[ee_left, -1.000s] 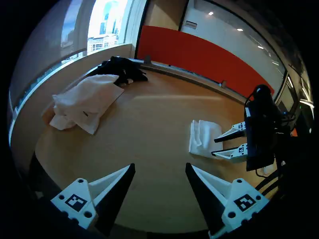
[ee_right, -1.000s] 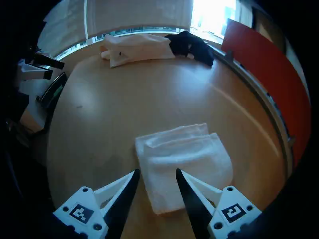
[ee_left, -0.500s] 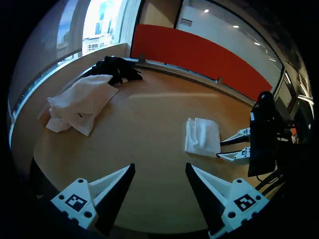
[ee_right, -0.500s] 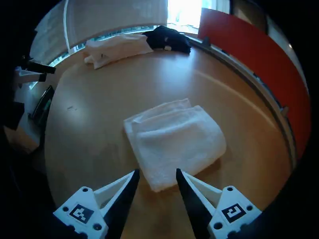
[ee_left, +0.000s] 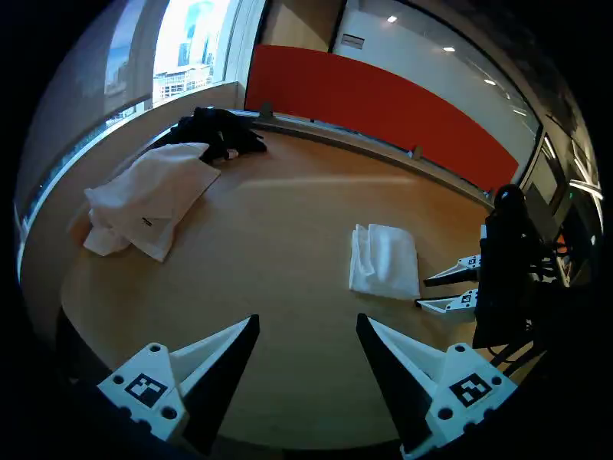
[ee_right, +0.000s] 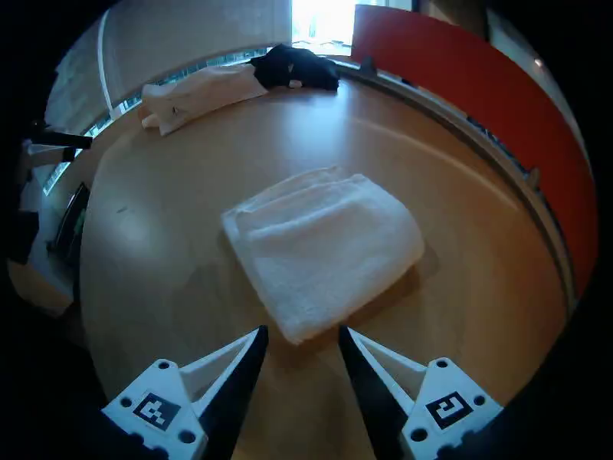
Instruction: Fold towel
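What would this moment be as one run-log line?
folded towel: flat on table | left gripper: open, empty | right gripper: open, empty, facing towel corner

Office: red desk divider [ee_left: 383, 100], recessed ceiling lights [ee_left: 392, 18], high-rise window [ee_left: 180, 54], wooden desk [ee_left: 291, 222].

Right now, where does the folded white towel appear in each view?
Left gripper view: the folded white towel lies right of centre on the table, just ahead of the right gripper.
Right gripper view: the towel lies at centre, just beyond that gripper's tips.
Shared landmark: the black cloth at the table's far edge.
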A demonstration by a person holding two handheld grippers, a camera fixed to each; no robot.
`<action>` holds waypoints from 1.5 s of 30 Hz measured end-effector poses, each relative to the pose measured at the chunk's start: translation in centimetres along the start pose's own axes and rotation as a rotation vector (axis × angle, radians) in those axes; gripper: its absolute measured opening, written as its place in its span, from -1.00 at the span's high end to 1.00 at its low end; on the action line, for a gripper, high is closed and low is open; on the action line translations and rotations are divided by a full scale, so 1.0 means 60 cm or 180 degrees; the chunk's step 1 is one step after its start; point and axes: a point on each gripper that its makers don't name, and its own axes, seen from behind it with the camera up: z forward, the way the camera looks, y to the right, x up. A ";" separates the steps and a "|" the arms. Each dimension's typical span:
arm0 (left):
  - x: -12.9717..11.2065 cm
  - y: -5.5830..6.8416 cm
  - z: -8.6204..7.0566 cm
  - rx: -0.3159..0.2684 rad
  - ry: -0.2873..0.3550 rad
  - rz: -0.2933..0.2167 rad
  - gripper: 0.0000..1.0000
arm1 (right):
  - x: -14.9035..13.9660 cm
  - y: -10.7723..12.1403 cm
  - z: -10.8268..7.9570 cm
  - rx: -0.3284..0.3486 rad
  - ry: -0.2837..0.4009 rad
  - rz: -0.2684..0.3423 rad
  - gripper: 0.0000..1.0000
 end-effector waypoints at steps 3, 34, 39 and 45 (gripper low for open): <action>-0.002 0.000 -0.001 -0.0001 -0.0004 -0.0001 -0.88 | -0.006 -0.002 0.004 -0.0002 -0.0007 0.0041 -0.36; -0.003 -0.003 -0.004 -0.0017 -0.0006 0.0007 -0.88 | 0.008 0.003 0.011 -0.0140 0.0174 0.0105 0.92; 0.002 0.000 -0.003 -0.0033 0.0003 0.0017 -0.88 | 0.032 0.012 -0.004 -0.0176 0.0262 0.0058 0.92; 0.013 0.008 0.001 -0.0080 0.0026 0.0020 -0.88 | 0.073 0.028 -0.032 -0.0206 0.0396 0.0004 0.92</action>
